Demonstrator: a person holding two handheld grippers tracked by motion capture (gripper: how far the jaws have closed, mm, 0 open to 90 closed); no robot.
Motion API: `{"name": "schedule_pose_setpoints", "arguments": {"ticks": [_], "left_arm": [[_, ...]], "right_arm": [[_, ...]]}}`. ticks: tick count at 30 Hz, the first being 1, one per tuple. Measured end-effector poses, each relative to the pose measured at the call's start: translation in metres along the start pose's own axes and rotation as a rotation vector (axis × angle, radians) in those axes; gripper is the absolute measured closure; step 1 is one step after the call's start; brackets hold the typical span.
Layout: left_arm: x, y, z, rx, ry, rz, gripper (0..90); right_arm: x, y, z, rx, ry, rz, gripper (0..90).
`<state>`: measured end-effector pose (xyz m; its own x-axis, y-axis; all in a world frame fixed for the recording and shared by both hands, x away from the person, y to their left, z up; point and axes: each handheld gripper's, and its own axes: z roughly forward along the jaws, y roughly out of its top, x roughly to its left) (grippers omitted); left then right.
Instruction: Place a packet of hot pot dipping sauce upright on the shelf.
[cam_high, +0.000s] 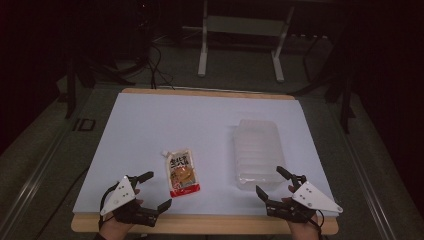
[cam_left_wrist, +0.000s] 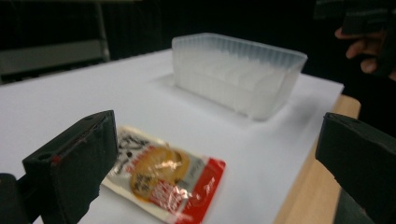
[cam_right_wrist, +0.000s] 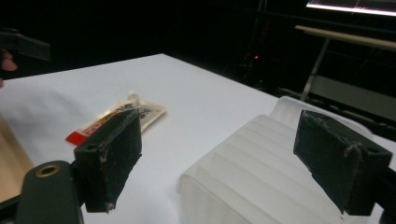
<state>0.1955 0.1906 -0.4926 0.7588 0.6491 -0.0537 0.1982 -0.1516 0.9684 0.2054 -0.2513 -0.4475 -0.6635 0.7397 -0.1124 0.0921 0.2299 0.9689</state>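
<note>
Nothing handled yet, by the look of it. Both grippers sit at the near edge of the tabletop (cam_high: 150, 107), a white sheet over a wooden board, and neither touches anything.

Left gripper (cam_high: 152, 191): fingers spread wide, nothing between them. It hovers just beside the sauce pouch (cam_high: 182, 172), which lies flat on the white surface, spout end pointing away from the person, red band nearest the edge. In the left gripper view the pouch (cam_left_wrist: 163, 175) lies low between the two black fingers (cam_left_wrist: 77, 161) but clear of both.

Right gripper (cam_high: 272, 182): fingers also wide apart, empty. It sits at the near end of the translucent plastic container (cam_high: 257, 152), close to it; I cannot tell whether a fingertip brushes the rim. In the right gripper view the ribbed container (cam_right_wrist: 252, 179) fills the gap between the fingers (cam_right_wrist: 112, 154), with the pouch (cam_right_wrist: 116, 116) farther off.

Judgement: the work seems to be getting the pouch into the container. If so, it stands at the very start: pouch not grasped, not lifted, well apart from the container. Left to do: close on the pouch, carry it across, release it inside. The container looks empty, though its cloudy walls make that less than certain.

Count:
- sauce pouch: one
- plastic container: one
- grippers: two, one per hand
</note>
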Motion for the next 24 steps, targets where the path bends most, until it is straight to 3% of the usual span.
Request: {"name": "schedule_pose_setpoints", "arguments": {"ticks": [6, 10, 15, 16, 18, 21, 23, 24], "left_arm": [[-0.001, -0.003, 0.000, 0.056, -0.052, -0.002, 0.0], [-0.004, 0.000, -0.001, 0.090, -0.069, -0.002, 0.0], [-0.006, 0.002, -0.001, 0.139, -0.091, -0.017, 0.0], [-0.006, 0.003, -0.002, 0.151, -0.103, -0.038, 0.0], [-0.007, 0.006, -0.004, 0.127, -0.099, -0.033, 0.0], [-0.004, 0.010, -0.006, 0.106, -0.087, -0.060, 0.0], [0.000, 0.013, -0.006, 0.126, -0.082, -0.098, 0.0], [0.000, 0.013, -0.006, 0.126, -0.082, -0.098, 0.0]], "right_arm": [[0.001, 0.002, 0.000, 0.008, -0.007, 0.007, 13.1], [0.001, 0.003, 0.000, 0.005, 0.016, 0.032, 13.8], [0.004, 0.005, 0.000, 0.029, 0.034, 0.024, 14.3], [0.008, 0.009, 0.000, 0.073, 0.025, 0.007, 14.6], [0.010, 0.011, 0.000, 0.106, 0.023, 0.008, 14.6], [0.011, 0.011, 0.000, 0.127, 0.032, 0.022, 15.2], [0.011, 0.011, 0.000, 0.116, 0.047, 0.029, 13.4], [0.011, 0.011, 0.000, 0.116, 0.047, 0.029, 13.4]]}}
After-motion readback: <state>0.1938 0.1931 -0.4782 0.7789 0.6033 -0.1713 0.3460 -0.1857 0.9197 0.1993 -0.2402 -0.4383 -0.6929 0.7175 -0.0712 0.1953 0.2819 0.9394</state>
